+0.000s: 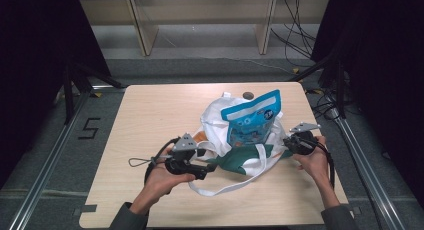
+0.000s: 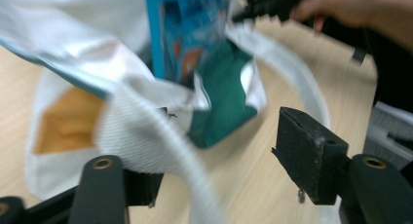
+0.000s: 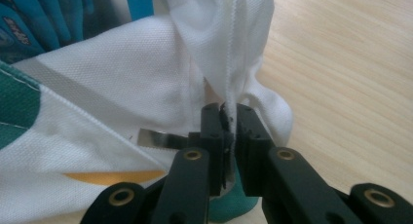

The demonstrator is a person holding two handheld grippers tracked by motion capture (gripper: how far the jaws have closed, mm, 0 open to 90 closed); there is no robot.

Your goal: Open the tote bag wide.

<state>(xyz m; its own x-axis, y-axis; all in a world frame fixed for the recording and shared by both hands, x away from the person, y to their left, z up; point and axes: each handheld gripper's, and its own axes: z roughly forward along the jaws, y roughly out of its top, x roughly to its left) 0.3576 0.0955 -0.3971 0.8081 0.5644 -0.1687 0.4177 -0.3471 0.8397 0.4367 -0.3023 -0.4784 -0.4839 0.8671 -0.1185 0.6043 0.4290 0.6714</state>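
Tote bag (image 1: pixel 220 121) lay btwn your grippers on wood surface (image 1: pixel 150 115).
R gripper (image 3: pixel 229 129) clamped bag's edge; L gripper (image 2: pixel 214 160) gaped wide, strap (image 2: pixel 156 151) across it.

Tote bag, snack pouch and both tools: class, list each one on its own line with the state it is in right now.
Tote bag: lying on the table, mouth open, one strap trailing loose toward the person.
Snack pouch: partly inside the bag, top end sticking out.
Left tool: open, a bag strap lying across one jaw.
Right tool: shut on the bag's white fabric edge.
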